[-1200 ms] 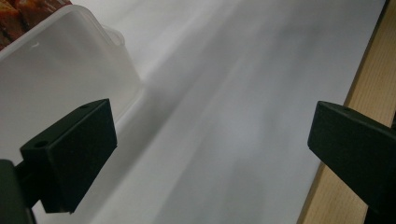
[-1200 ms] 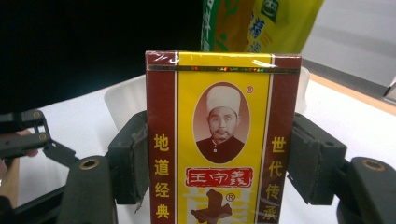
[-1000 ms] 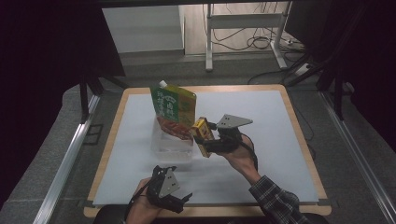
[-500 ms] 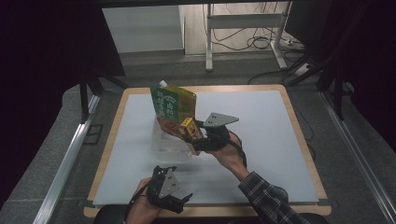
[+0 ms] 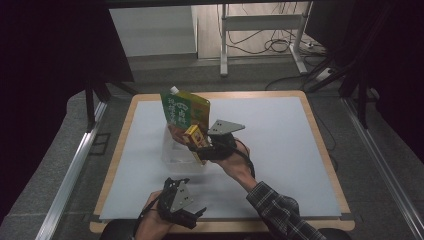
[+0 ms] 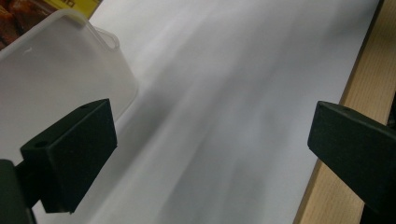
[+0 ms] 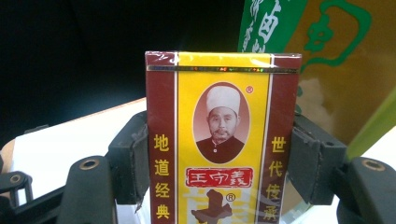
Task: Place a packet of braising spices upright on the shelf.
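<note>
Spice box (image 7: 223, 140), yellow and maroon with a portrait, sits clamped in the right gripper (image 5: 200, 148) above a clear container (image 5: 176, 150), green-and-yellow pouch (image 5: 185, 109) just behind; left gripper (image 6: 210, 154) gapes empty.

The yellow-and-maroon box (image 7: 223, 140) reads 王守義 on a red plaque, 地道经典 down its left band and 世代传承 down its right, with ® marks.

Right tool (image 5: 196, 145) clamped mid-table, left tool (image 5: 192, 216) open, low near edge
</note>
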Demonstrator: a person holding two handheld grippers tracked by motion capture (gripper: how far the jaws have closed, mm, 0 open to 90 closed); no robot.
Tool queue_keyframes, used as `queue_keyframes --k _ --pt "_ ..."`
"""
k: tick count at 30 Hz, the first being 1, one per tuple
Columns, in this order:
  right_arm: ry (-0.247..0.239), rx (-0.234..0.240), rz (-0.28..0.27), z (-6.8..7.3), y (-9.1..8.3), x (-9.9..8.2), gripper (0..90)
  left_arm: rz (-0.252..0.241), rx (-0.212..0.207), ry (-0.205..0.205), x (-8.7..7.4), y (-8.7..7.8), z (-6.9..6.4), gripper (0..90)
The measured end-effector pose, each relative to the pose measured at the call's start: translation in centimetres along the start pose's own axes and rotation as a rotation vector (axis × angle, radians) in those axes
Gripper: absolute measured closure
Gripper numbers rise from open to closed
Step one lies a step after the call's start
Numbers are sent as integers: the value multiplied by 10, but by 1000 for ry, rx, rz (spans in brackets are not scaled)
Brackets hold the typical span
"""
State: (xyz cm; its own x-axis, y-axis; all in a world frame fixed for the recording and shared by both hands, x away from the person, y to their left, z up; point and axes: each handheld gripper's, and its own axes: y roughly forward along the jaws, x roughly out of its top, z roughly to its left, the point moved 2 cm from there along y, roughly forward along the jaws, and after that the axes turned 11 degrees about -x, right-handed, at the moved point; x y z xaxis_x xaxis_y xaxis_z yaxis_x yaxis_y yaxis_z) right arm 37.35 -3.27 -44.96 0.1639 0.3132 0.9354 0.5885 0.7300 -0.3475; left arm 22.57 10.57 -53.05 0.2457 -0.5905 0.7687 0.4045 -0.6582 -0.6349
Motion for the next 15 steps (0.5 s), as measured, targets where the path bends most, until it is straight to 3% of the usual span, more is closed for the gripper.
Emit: queue_keyframes --k 15 --pt "36 -7 -18 9 14 0 320 0 -3 0 0 1 -1 11"
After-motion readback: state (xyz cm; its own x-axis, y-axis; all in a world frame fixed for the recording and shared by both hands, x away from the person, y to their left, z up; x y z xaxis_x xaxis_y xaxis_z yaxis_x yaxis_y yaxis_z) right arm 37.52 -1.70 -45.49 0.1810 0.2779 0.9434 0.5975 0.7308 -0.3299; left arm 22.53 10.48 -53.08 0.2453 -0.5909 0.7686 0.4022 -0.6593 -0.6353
